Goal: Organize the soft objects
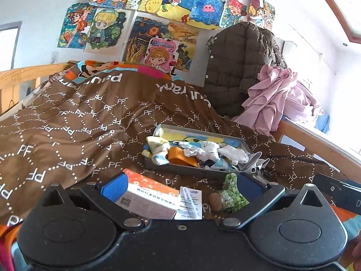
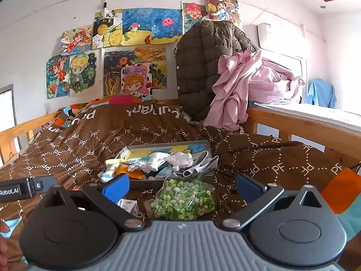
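**Both grippers spread wide above bed, nothing held yet**

The left gripper (image 1: pixel 180 187) and right gripper (image 2: pixel 182 188) are both seen with jaws fully apart and empty. The soft items, a heap of socks (image 1: pixel 194 153), are piled in a grey tray (image 1: pixel 180 170) resting on the brown quilt (image 1: pixel 67 124), just beyond both grippers. A bag of green pieces (image 2: pixel 182 199) lies just in front of the tray, between the right gripper's fingers in view.

For the step judged to be in hand, reaching for one sock: a single loose edge should be picked, jaws lowered around it, not into the heap, so neighbours are not dragged out. The tray rim should be avoided.

An orange-and-white box (image 1: pixel 146 196) and a small printed packet (image 1: pixel 189 203) are shown clearly in the left view only; the packet is mostly hidden in the right view. A blue garment (image 2: pixel 321 94) is shown plainly only in the right view.
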Demonstrator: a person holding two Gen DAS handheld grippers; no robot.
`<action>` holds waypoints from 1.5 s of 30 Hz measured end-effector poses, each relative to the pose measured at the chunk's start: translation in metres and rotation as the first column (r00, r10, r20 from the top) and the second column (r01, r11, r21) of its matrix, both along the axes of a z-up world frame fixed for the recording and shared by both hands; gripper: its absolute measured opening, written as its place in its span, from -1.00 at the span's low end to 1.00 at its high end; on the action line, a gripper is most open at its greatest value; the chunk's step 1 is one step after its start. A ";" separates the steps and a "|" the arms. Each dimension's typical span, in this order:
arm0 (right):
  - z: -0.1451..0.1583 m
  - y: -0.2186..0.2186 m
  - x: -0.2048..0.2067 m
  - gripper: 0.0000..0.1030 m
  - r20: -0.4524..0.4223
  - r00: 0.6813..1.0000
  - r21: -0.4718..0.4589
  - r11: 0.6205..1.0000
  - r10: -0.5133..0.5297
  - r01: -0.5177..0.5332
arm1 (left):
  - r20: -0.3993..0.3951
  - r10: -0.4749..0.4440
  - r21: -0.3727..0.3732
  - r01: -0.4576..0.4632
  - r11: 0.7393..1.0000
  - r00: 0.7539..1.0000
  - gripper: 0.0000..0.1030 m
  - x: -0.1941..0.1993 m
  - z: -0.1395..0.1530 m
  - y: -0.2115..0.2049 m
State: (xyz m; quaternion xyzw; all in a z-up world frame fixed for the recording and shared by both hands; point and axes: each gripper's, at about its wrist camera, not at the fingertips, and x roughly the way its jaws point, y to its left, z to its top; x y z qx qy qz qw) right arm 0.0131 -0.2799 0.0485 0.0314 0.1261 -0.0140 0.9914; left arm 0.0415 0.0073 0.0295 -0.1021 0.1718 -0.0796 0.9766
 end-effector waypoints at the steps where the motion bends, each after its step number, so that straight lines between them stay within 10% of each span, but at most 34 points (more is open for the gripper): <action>1: -0.001 0.002 -0.003 1.00 0.001 1.000 -0.005 1.000 0.002 -0.002 | 0.000 0.004 0.000 -0.004 1.000 1.000 0.98 -0.002 -0.001 0.002; 14: -0.004 0.009 -0.022 1.00 0.032 0.999 -0.019 1.000 0.006 -0.006 | -0.003 0.038 -0.002 -0.038 0.999 0.999 0.98 -0.016 -0.009 0.012; 26: -0.014 0.012 -0.028 1.00 -0.004 1.000 0.032 0.999 0.012 -0.012 | 0.062 0.047 0.143 -0.056 0.988 0.997 0.98 -0.031 -0.021 -0.003; 45: -0.027 0.021 -0.026 1.00 -0.054 0.999 0.014 1.000 -0.005 0.006 | 0.002 0.163 0.101 -0.162 0.982 0.987 0.98 -0.031 -0.035 0.009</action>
